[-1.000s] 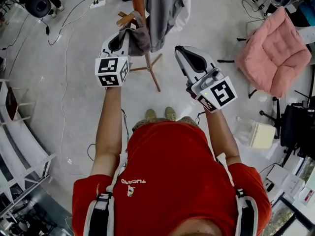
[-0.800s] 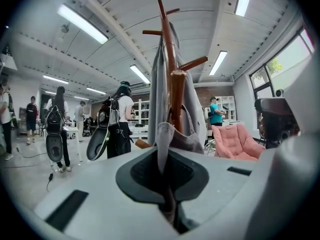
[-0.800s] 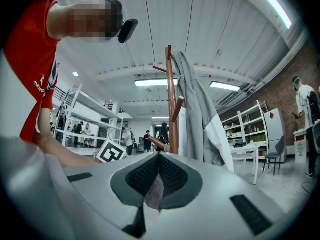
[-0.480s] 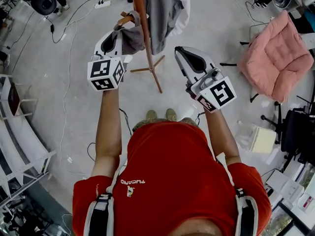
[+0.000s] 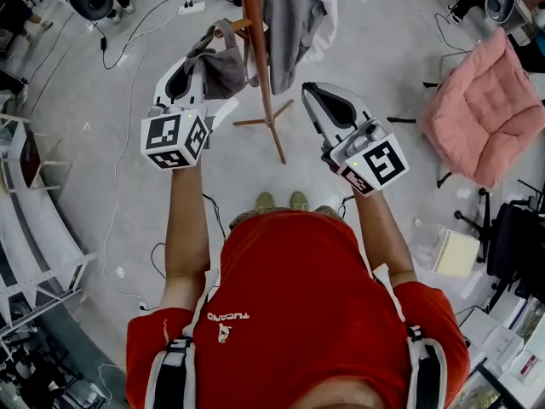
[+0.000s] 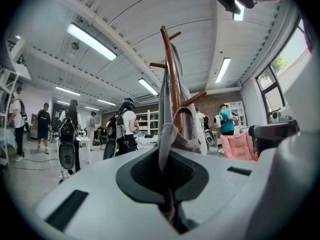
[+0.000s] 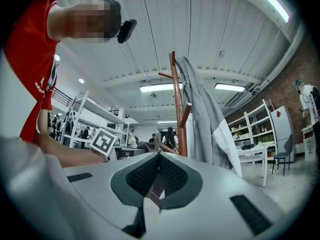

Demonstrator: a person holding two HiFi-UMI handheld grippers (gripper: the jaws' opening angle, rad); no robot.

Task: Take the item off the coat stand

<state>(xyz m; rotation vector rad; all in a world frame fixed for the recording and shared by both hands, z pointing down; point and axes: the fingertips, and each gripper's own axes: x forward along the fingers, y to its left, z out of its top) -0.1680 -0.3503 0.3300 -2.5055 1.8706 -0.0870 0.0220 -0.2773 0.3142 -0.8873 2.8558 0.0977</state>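
Up and out to the left is where the left gripper has travelled, and the grey bag has come with it, so the cloth now stands further from the pole of the coat stand than it did. The right gripper has hardly stirred.

The left jaws are clamped tight on a fold of the grey bag. In the left gripper view the cloth runs straight out from between them towards the stand. The right jaws are closed on nothing.

What matters for the pull is the strap. The bag lies dead ahead of the left jaws, stretched between them and the lower peg, and its loop looks to me as though it is round that peg or only just at its tip; I can't settle which. The peg slants up and away from the pole, so I judge the loop has to slide along that line, outward and upward. The left hand is the nearer one. The right gripper waits on the other side of the pole, apart from the cloth.

Counting: one stand, two things hanging on it, namely the bag and a grey-and-white coat higher up.
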